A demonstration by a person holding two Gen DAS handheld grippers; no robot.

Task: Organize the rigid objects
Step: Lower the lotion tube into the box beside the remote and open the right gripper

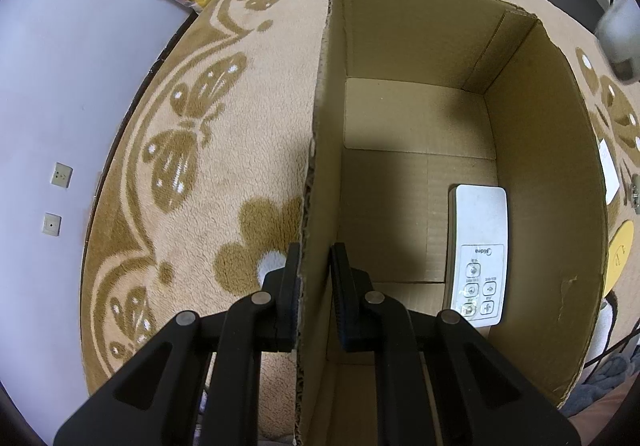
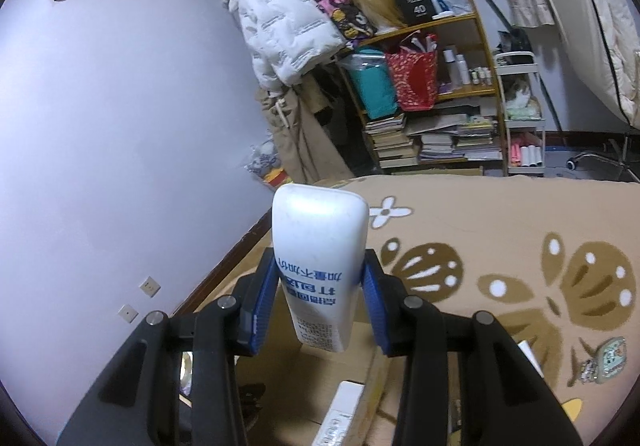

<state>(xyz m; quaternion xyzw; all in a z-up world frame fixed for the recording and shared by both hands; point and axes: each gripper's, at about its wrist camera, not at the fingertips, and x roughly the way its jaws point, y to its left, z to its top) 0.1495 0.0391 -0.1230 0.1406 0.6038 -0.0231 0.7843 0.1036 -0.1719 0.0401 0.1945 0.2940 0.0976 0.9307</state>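
Midea remote (image 1: 478, 252) in cardboard box (image 1: 540, 150), left gripper (image 1: 316, 278) pinching box wall, right gripper (image 2: 320, 286) clamping white bottle (image 2: 320, 262) with blue Chinese print, bottle unclear in left view

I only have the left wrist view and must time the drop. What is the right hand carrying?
Observer: The right tongs are shut on a white bottle with blue print.
Operator: Is it over the box?
Observer: Yes, the cardboard box lies open right below it.
Operator: Anything beside the box on that side?
Observer: A small teal pouch lies on the blanket to its right.
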